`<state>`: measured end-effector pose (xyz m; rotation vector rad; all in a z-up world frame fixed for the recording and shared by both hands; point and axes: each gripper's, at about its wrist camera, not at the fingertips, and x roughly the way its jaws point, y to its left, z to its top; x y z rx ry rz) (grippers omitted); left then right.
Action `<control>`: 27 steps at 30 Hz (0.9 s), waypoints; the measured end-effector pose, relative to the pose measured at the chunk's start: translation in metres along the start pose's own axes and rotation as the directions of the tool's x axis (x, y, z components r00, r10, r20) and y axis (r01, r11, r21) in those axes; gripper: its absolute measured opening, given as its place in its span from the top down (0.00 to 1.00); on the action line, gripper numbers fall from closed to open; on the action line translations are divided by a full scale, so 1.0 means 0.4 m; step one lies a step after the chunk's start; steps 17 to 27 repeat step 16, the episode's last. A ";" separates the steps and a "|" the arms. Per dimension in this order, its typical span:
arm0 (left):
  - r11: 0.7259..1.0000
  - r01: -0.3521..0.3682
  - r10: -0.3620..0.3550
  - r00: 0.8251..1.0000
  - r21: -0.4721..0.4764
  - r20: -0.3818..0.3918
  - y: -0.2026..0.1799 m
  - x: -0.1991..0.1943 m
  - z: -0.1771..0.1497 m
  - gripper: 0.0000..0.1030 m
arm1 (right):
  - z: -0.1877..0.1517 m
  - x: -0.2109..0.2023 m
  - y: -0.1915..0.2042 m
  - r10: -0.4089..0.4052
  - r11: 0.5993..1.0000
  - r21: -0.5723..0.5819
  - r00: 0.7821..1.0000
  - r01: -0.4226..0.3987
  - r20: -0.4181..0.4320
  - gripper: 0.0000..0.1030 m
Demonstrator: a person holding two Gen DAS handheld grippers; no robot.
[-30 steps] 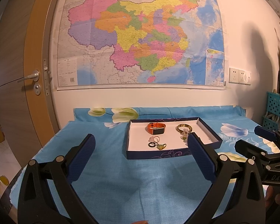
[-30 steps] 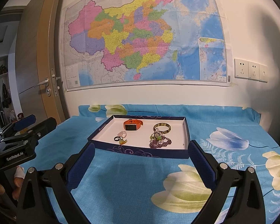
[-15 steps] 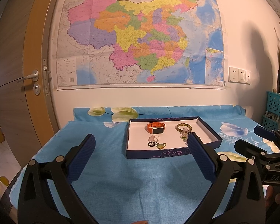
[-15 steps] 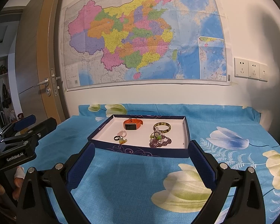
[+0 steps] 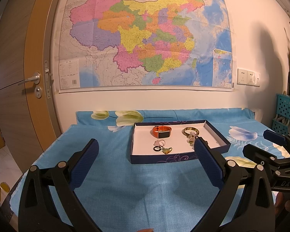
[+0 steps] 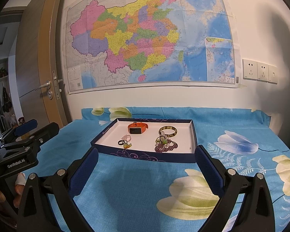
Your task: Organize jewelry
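A dark blue box (image 5: 164, 157) (image 6: 145, 155) with a white floor sits on the blue flowered cloth. Inside it lie an orange watch (image 5: 162, 131) (image 6: 137, 128), a green bangle (image 5: 190, 130) (image 6: 168, 131), small rings with a yellow-green pendant (image 5: 161, 148) (image 6: 124, 143), and purple beads (image 6: 166, 146). My left gripper (image 5: 145, 154) hangs open, well short of the box, empty. My right gripper (image 6: 146, 161) also stands open and empty just before the box's near wall. Each gripper shows at the edge of the other's view.
The table with its blue flowered cloth (image 5: 125, 183) (image 6: 232, 150) stands against a white wall with a large map (image 5: 145, 38). A wooden door (image 5: 19, 87) is at the left. Blue baskets (image 5: 286, 112) stand at the right. A hand (image 6: 19, 181) holds the left gripper.
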<state>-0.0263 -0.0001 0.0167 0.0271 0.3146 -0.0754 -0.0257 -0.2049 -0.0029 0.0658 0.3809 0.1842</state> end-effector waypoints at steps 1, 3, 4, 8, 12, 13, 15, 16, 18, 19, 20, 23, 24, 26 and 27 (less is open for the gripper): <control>1.000 0.000 0.000 1.000 -0.002 -0.001 0.000 0.001 0.000 0.05 | 0.000 0.001 0.000 0.000 1.000 0.000 1.000 0.000 -0.002 0.06; 1.000 0.001 -0.001 1.000 -0.003 -0.007 0.000 0.003 -0.002 0.05 | -0.001 0.001 0.004 0.000 1.000 0.002 1.000 0.000 -0.004 0.06; 1.000 -0.001 0.001 1.000 -0.002 -0.005 -0.001 0.004 -0.004 0.06 | -0.002 0.002 0.004 0.000 1.000 0.002 1.000 0.000 -0.005 0.06; 1.000 0.003 -0.003 1.000 0.016 -0.007 -0.005 0.014 -0.017 0.06 | -0.005 0.006 0.009 0.001 1.000 0.003 1.000 -0.001 -0.012 0.06; 1.000 0.003 -0.002 0.999 0.009 -0.037 0.000 0.035 -0.028 0.05 | -0.009 0.015 0.008 0.001 1.000 0.000 1.000 -0.001 -0.025 0.06; 1.000 0.005 -0.005 0.999 0.002 -0.046 0.003 0.039 -0.031 0.05 | -0.009 0.016 0.008 0.001 1.000 -0.003 1.000 -0.001 -0.029 0.06; 1.000 0.016 -0.016 0.998 -0.013 -0.068 0.011 0.054 -0.039 0.05 | -0.011 0.023 0.006 -0.010 1.000 -0.010 0.999 0.010 -0.042 0.06; 1.000 0.017 -0.018 0.997 -0.014 -0.081 0.011 0.062 -0.043 0.05 | -0.011 0.029 0.002 -0.012 1.000 -0.011 0.999 0.011 -0.051 0.06; 1.000 0.017 -0.018 0.997 -0.014 -0.081 0.011 0.062 -0.043 0.05 | -0.011 0.029 0.002 -0.012 1.000 -0.011 0.999 0.011 -0.051 0.06; 1.000 0.017 -0.018 0.997 -0.014 -0.081 0.011 0.062 -0.043 0.05 | -0.011 0.029 0.002 -0.012 1.000 -0.011 0.999 0.011 -0.051 0.06; 1.000 0.017 -0.018 0.997 -0.014 -0.081 0.011 0.062 -0.043 0.05 | -0.011 0.029 0.002 -0.012 1.000 -0.011 0.999 0.011 -0.051 0.06; 1.000 0.017 -0.018 0.997 -0.014 -0.081 0.011 0.062 -0.043 0.05 | -0.011 0.029 0.002 -0.012 1.000 -0.011 0.999 0.011 -0.051 0.06; 1.000 0.017 -0.018 0.997 -0.014 -0.081 0.011 0.062 -0.043 0.05 | -0.011 0.029 0.002 -0.012 1.000 -0.011 0.999 0.011 -0.051 0.06; 1.000 0.017 -0.018 0.997 -0.014 -0.081 0.011 0.062 -0.043 0.05 | -0.011 0.029 0.002 -0.012 1.000 -0.011 0.999 0.011 -0.051 0.06; 1.000 0.017 -0.018 0.997 -0.014 -0.081 0.011 0.062 -0.043 0.05 | -0.011 0.029 0.002 -0.012 1.000 -0.011 0.999 0.011 -0.051 0.06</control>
